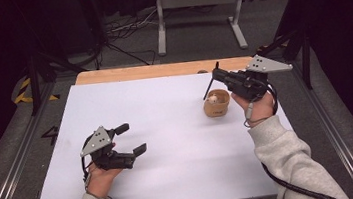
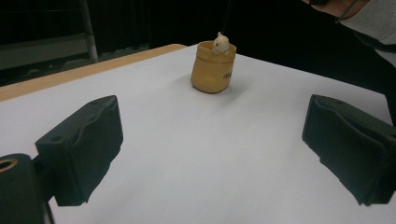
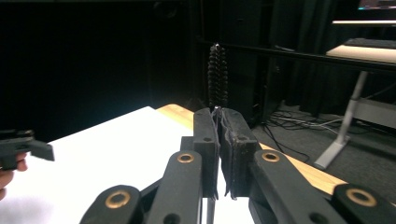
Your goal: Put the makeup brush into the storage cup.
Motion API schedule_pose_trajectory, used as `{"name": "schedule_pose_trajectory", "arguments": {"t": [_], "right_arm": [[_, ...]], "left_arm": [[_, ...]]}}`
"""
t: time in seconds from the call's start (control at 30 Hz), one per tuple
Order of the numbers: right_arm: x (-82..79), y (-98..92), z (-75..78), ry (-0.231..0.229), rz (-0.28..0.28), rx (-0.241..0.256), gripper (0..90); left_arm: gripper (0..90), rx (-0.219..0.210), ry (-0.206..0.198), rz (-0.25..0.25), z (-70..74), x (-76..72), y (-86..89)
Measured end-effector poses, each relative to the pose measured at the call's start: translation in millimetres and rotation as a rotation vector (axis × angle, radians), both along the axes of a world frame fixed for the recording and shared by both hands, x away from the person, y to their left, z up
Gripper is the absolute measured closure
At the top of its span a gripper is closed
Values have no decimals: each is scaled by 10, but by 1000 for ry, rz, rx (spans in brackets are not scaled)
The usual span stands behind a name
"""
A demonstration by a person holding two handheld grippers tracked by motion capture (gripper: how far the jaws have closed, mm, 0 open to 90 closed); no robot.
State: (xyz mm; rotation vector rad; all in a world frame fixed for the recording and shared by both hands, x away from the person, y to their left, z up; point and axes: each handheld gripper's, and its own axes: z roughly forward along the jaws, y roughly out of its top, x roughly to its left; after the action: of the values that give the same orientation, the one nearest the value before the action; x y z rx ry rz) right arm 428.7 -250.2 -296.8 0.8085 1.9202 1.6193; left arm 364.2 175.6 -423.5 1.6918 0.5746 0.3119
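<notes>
High view: right hand-held gripper [image 1: 218,72], jaws clamped on a thin bristle brush [image 3: 217,77], hovers just over the tan cup [image 1: 216,103]; a careless dip could tip it. Left hand-held gripper [image 1: 131,138] idles wide open, empty.

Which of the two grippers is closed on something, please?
The right gripper, beside the small tan cup, is shut on a thin black brush. The left gripper is open and holds nothing.
</notes>
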Motion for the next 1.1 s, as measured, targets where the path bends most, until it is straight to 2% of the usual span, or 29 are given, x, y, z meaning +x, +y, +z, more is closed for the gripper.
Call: {"name": "schedule_pose_trajectory", "arguments": {"t": [0.2,0.47,0.67,0.87,1.1], "right_arm": [[32,-26,-2,-16,-56,-8,857],[86,-95,-13,-15,-131,-4,856],[110,-119,-41,-30,-187,-32,856],[128,-129,-74,-23,-207,-40,856],[186,-120,-188,-7,-204,-50,854]], "left_arm": [[58,3,2,4,-7,10,27],[56,12,4,13,-19,10,41],[56,13,1,7,-13,5,27],[56,13,1,8,-14,7,31],[55,13,3,4,-16,6,24]]}}
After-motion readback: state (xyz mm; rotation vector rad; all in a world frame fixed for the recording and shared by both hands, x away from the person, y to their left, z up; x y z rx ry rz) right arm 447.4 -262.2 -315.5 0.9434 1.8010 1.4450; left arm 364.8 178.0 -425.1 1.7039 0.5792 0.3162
